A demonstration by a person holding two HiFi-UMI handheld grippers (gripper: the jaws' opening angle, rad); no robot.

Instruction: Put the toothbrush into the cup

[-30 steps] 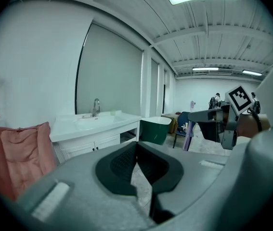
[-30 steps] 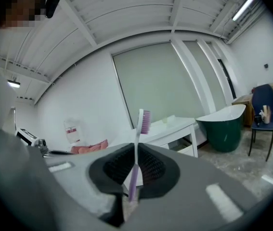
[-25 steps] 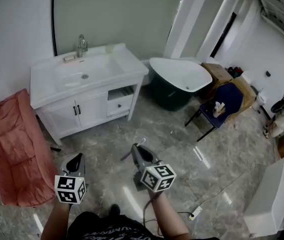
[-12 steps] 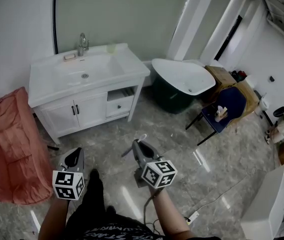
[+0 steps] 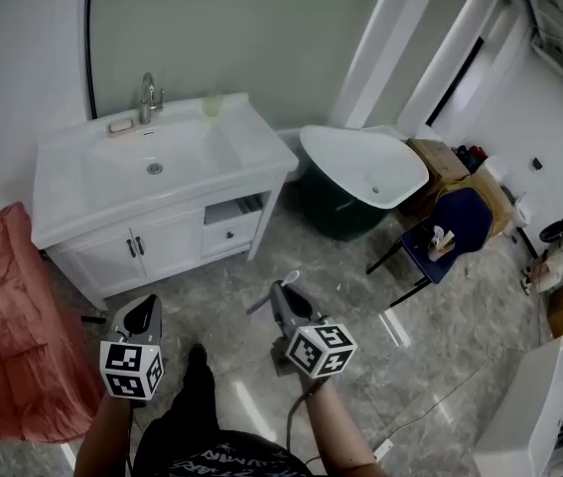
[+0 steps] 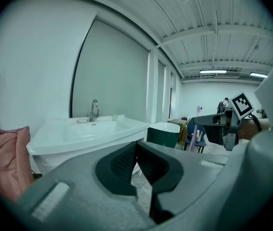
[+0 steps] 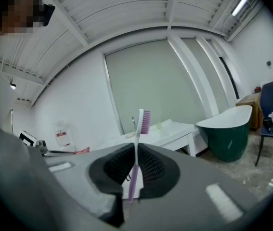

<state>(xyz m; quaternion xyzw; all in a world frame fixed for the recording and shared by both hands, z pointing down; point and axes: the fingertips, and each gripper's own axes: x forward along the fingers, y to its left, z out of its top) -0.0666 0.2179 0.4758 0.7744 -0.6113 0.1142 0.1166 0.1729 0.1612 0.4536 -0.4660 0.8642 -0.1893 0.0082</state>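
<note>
Toothbrush: one, clamped in right tool; left tool clenched, empty; one cup on vanity.

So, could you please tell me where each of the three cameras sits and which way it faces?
Head view: on the person's head, looking steeply down at the floor and vanity; left gripper, right gripper and forearms show.
Left gripper view: on the left gripper, along its shut, empty fingers towards the vanity; right gripper at right.
Right gripper view: on the right gripper, along fingers shut on the toothbrush.
Shared: all three see vanity and bathtub.
</note>
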